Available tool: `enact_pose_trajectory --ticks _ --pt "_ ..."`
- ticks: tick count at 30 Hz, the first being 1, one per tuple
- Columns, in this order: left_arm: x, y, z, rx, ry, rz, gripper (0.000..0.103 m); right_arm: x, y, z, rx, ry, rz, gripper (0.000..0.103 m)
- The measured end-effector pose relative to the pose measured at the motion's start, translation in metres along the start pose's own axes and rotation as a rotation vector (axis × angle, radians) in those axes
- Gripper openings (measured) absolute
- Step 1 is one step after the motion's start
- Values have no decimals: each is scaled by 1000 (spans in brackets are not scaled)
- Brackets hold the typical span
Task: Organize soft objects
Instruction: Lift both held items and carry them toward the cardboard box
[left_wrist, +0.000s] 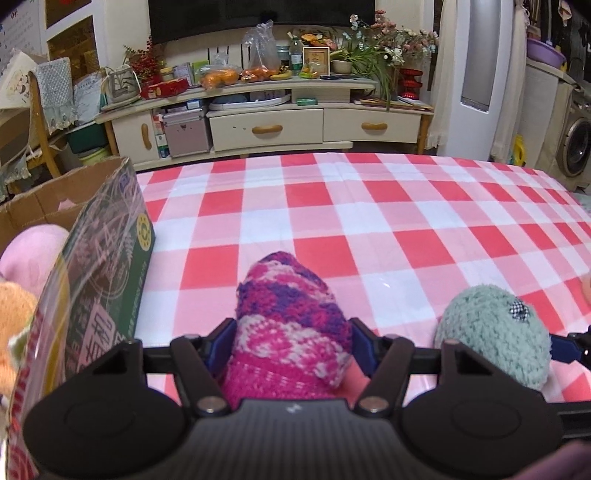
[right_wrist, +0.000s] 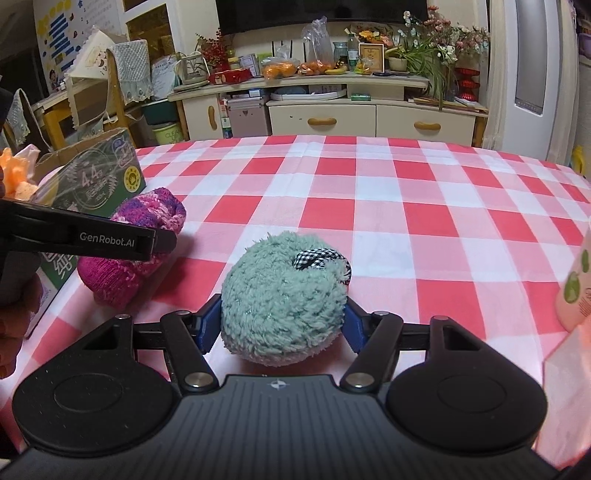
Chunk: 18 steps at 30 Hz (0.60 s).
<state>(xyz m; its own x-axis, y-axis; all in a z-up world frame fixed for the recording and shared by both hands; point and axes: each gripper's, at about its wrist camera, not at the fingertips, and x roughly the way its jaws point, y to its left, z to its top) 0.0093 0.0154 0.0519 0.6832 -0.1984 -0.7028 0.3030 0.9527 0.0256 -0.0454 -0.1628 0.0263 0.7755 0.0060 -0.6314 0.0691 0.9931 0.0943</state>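
Between each tool's blue pads sits one rolled fuzzy sock (left_wrist: 291, 321)

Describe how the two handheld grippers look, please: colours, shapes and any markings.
Both are matte black, with two round side discs, a ribbed centre plate, angled link arms with silver pivot pins, and blue pads. The left gripper carries white "GenRobot.AI" lettering on its side, seen from the right wrist. The right gripper shows a small compass-like mark.
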Motion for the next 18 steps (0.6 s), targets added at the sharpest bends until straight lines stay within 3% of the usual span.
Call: enact_pose_trajectory --ticks 12,18 --pt "-33 16 2 -66 -50 -92 60 -33 17 0 -68 -62 -30 78" --pt "-47 28 7 -102 -90 -121 48 -46 22 11 -82 -112 -36 78"
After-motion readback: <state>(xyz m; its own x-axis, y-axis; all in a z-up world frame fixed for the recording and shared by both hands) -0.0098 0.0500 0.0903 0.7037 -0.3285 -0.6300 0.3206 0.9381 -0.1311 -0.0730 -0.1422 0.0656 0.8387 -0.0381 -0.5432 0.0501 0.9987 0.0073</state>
